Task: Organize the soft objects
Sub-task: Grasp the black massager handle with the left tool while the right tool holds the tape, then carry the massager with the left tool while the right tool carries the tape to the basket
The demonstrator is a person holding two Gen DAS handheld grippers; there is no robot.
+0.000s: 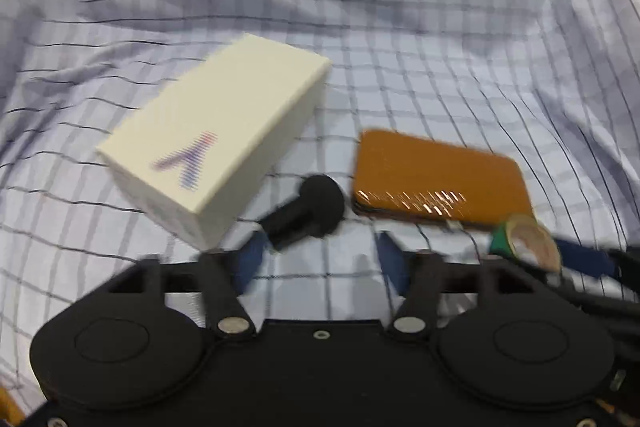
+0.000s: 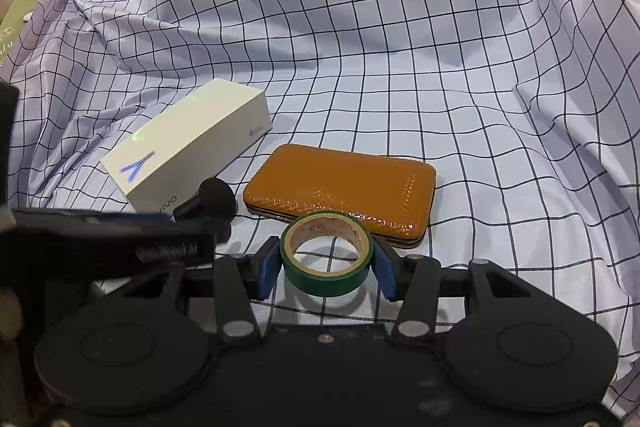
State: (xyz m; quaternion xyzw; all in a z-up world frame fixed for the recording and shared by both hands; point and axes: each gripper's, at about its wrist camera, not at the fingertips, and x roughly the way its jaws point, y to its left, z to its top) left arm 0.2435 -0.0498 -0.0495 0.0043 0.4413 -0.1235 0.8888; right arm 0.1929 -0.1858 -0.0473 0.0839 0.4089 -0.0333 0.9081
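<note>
Checked cloth (image 2: pixel 460 75) covers the surface, where the right gripper (image 2: pixel 327 263) clamps a green tape roll (image 2: pixel 327 259) just before the tan case (image 2: pixel 340 187), while the left gripper (image 1: pixel 320 263) gapes empty near a black microphone (image 1: pixel 308 211).

Both cameras sit just behind their tools, low and close, looking forward and steeply down over the checked cloth (image 2: pixel 440 67). The left view is blurred, with the box (image 1: pixel 216 131) centre-left and the wallet (image 1: pixel 436 179) right of centre. Both views share the box, wallet, black piece (image 2: pixel 212 201) and tape (image 2: pixel 326 253), the tape at the left view's lower right.
</note>
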